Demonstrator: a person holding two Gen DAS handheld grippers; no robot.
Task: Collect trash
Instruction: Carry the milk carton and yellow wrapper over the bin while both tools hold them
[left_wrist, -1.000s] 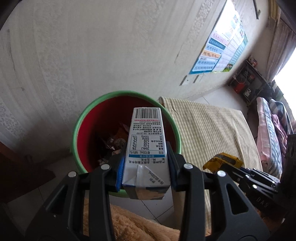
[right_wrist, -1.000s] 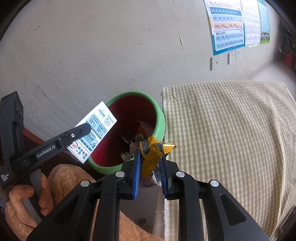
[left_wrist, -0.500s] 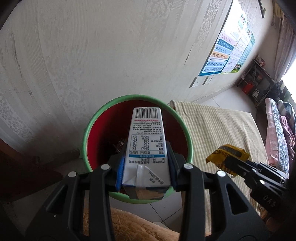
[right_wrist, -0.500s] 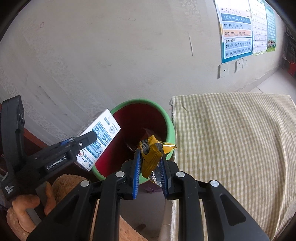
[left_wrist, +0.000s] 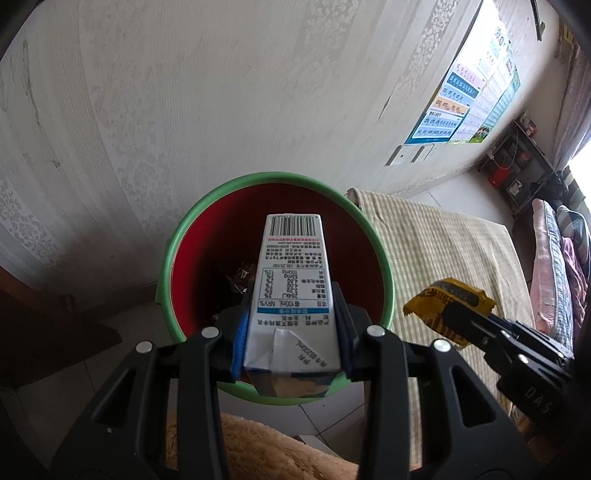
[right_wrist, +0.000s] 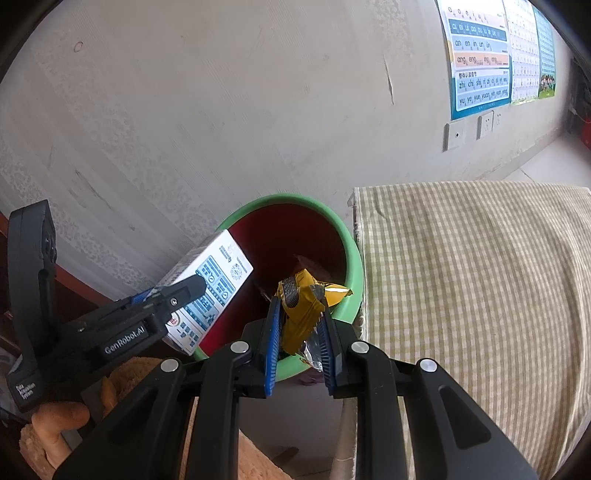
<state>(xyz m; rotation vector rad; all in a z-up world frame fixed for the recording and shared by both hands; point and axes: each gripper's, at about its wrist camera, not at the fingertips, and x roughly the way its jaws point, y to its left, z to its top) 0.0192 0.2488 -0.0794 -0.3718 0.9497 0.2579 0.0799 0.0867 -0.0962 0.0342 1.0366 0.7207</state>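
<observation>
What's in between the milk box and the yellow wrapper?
Only the near rim of the green, red-lined bin, seen in the right wrist view, separates the white milk carton from the crinkled yellow snack wrapper.

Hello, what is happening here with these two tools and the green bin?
A person is collecting trash with a handheld claw in each hand. The left claw grips a white milk carton and holds it over the open green bin, which stands by the wall beside a checked cloth. The right claw grips a crumpled yellow wrapper near the bin's rim. Some trash already lies in the bin. Neither piece has been dropped yet.
</observation>
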